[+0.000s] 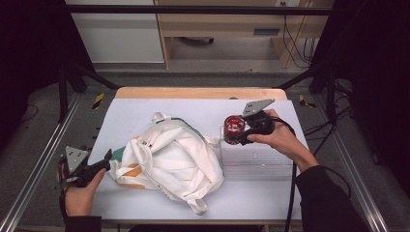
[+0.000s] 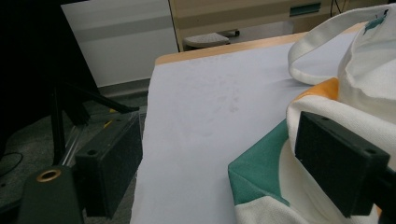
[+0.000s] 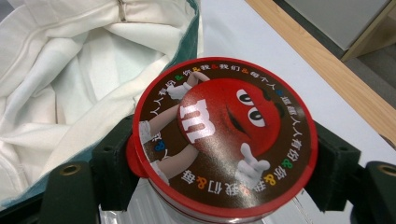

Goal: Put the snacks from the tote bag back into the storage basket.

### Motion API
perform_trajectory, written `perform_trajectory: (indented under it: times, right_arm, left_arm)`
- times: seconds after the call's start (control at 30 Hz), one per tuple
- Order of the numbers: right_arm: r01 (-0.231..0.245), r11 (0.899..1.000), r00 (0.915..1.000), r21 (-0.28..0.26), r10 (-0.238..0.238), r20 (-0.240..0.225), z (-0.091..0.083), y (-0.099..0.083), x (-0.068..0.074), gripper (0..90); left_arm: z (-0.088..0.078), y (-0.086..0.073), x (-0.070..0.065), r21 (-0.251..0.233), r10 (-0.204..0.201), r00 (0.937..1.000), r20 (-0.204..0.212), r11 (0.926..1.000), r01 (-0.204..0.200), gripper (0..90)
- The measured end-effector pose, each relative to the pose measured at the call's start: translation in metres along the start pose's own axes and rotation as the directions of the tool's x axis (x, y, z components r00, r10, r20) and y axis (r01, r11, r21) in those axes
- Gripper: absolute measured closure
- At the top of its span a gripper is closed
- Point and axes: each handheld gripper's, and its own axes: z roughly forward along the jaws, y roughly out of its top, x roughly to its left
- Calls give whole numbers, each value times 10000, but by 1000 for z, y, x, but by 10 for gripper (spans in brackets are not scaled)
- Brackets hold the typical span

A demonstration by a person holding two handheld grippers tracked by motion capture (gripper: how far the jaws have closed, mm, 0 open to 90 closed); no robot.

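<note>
Landmark: a crumpled white cloth tote bag with green and orange patches is lying in the middle of the pale grey bench; every place below is given from it.
Candy tub: a round red-lidded tub with a brown printed lid showing a red cartoon candy figure is sitting just to the right of the bag, near its upper right edge and close to the cloth.
Clear box: a see-through plastic box is lying right of the bag, and the tub is standing at its far left corner; whether the tub is resting inside it or on its rim I cannot tell.
Right tongs: the right tongs, held in a person's hand, are gripping the tub. In the right gripper view the two black jaws are pressing against opposite sides of the tub just under its lid, standing fairly wide apart around it.
Left tongs: the left tongs are resting at the bag's left edge, held in the person's other hand. Their jaws are standing wide apart and gripping nothing.
Left jaw detail: in the left gripper view one jaw is lying against the bag's cloth by a green corner, the other is hanging off the bench's edge.
</note>
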Motion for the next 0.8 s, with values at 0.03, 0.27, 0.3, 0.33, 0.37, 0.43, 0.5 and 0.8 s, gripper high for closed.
perform_trajectory:
  times: [0.03,0.27,0.3,0.33,0.37,0.43,0.5,0.8]
  right_arm:
    - [-35,10000,10000,36,35,12,0,-1,0,252]
    - [-140,9998,9998,124,139,105,4,-9,-3,252]
    - [-207,9997,9997,143,205,127,5,-11,-4,252]
    - [-215,9996,9997,157,213,136,6,-12,-4,252]
    - [-238,9995,9996,193,235,150,7,-13,-5,252]
    - [-293,9993,9994,229,290,166,9,-15,-6,252]
    - [-369,9989,9991,273,363,202,11,-17,-7,252]
    - [-393,9983,9991,441,387,147,22,-21,-7,252]
  left_arm:
    - [0,0,0,15,15,10000,9,10000,-15,150]
    - [0,0,-1,49,44,10000,38,10000,-44,150]
    - [0,0,-1,50,49,10000,25,10000,-49,150]
    - [0,0,-1,50,56,10000,19,10000,-56,150]
    - [0,0,-1,47,53,10000,15,10000,-53,150]
    - [0,0,-1,44,45,10000,13,10000,-45,150]
    - [0,0,-1,52,50,10000,20,10000,-50,150]
    - [1,0,-2,78,109,9999,43,9999,-109,150]
